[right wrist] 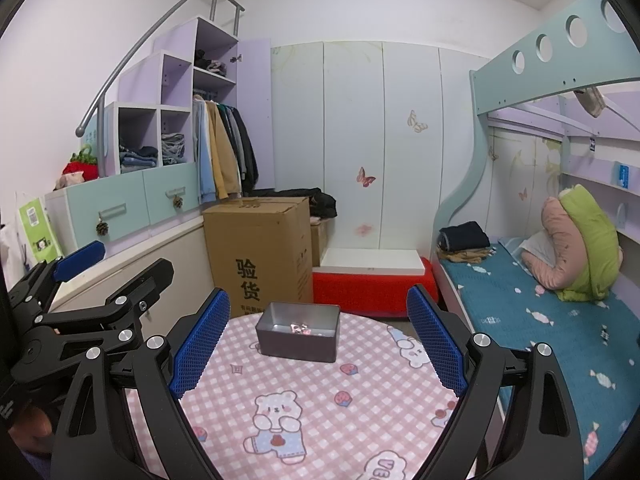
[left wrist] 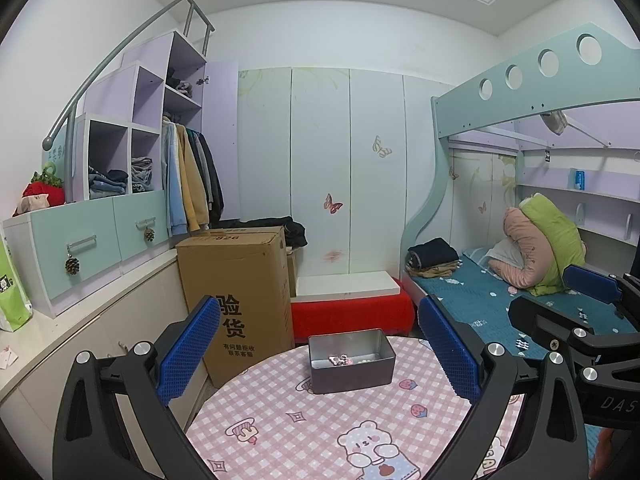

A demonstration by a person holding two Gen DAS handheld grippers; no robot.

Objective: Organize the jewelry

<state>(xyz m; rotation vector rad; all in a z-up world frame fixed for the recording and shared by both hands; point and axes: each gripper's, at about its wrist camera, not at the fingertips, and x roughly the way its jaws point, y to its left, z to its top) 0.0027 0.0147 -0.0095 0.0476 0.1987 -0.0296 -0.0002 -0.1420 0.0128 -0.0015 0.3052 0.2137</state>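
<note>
Both grippers, left (left wrist: 320,344) and right (right wrist: 320,344), gaped wide above the tin (right wrist: 298,336); its tiny, perhaps tangled jewelry (right wrist: 300,328) could slip.

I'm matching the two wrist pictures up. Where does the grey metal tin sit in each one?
Left wrist view: grey metal tin at lower centre, on the far part of the pink checked tablecloth.
Right wrist view: tin just left of centre, lower half.
Shared landmark: the cardboard box behind and left of the tin.
</note>
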